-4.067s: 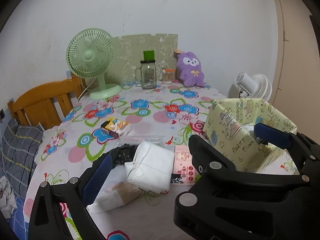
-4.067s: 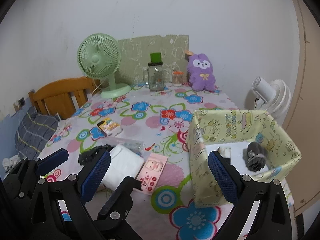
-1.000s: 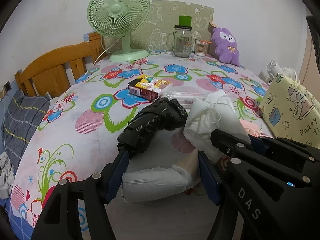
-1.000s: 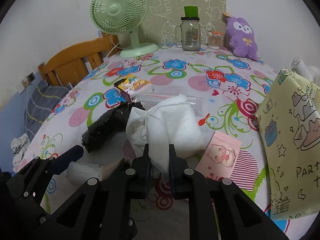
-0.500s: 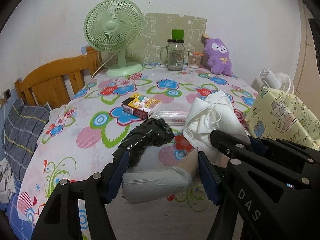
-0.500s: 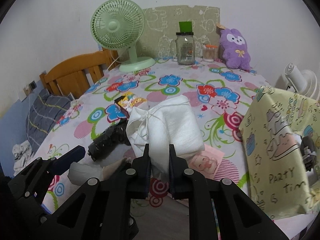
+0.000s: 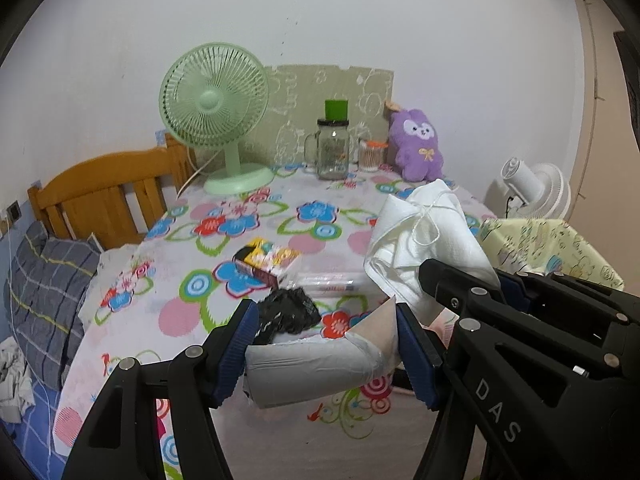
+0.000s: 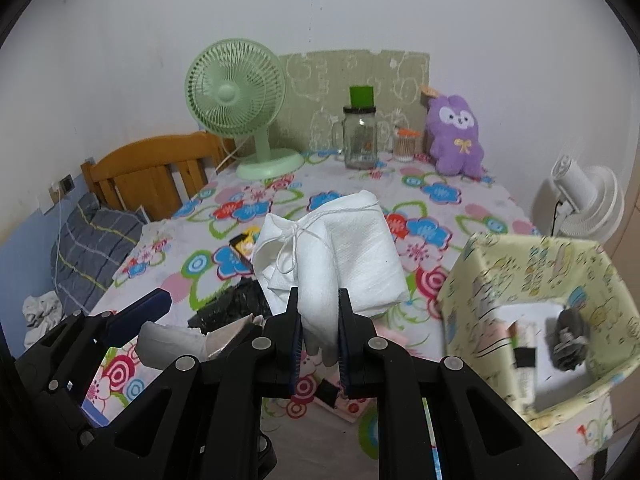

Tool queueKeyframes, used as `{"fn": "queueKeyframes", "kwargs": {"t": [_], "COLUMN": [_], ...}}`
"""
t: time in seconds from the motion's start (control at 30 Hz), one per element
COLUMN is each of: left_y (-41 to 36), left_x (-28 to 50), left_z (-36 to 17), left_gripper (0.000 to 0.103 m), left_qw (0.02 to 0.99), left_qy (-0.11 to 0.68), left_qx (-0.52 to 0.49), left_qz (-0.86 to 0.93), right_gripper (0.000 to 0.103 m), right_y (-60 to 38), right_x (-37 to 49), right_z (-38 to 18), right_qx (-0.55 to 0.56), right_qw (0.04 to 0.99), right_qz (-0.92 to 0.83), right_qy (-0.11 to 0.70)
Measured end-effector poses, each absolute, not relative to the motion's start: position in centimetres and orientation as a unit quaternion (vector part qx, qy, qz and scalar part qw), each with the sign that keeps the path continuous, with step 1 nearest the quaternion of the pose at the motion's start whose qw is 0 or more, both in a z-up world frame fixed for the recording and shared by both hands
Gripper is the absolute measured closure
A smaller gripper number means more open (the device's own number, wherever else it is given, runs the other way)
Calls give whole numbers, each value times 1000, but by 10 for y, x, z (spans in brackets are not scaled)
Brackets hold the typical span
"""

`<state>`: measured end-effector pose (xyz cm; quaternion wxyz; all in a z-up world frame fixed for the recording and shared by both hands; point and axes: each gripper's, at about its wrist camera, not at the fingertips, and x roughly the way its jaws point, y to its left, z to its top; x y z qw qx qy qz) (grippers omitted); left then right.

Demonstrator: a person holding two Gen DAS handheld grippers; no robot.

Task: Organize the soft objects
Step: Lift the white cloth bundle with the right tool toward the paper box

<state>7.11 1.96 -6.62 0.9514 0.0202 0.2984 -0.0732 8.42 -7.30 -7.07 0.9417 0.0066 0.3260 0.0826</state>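
At the bottom centre of the left wrist view, the left gripper (image 7: 323, 340) is closed on a grey roll (image 7: 312, 372), which lies crosswise between the two blue pads and is lifted above the table (image 7: 280, 208). One end of the roll is bent up, showing a brownish inside. In the right wrist view the same roll (image 8: 172, 342) appears at the lower left.

At the bottom centre of the right wrist view, the right gripper (image 8: 319, 336) is tightly closed on the lower edge of a white bundle (image 8: 340, 252). The bundle is tied with a thin white string and stands up above the fingers, in the middle of the frame. In the left wrist view the bundle (image 7: 424, 236) is at the centre right, just above the right gripper's black body.

At the right of the right wrist view stands a yellow box (image 8: 532, 272), open at the top, with a dark object (image 8: 568, 340) inside on a white bottom.

Just behind the grippers a black bag (image 7: 288, 312) lies on the flowered cloth, and a little farther a small colourful carton (image 7: 266, 262).

At the far edge of the table, in the upper part of the frame, stand a green fan (image 7: 216, 112), a glass jar (image 7: 333, 148) and a purple plush (image 7: 418, 146). At the left there is a wooden chair (image 7: 108, 196).
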Motion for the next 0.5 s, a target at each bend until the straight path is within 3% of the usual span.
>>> {"fn": "queueKeyframes", "kwargs": {"t": [0.5], "left_y": [1], "left_x": [67], "left_z": [-32], "left_gripper": [33], "left_qw": [957], "left_qy": [275], "left_qx": [29], "left_qz": [-84], "right_gripper": [86], "right_y": [-91], "right_x": [74], "right_z": [-32], "right_qx": [8], "right_qw": [950], "right_qz": [73], "right_qy": [303]}}
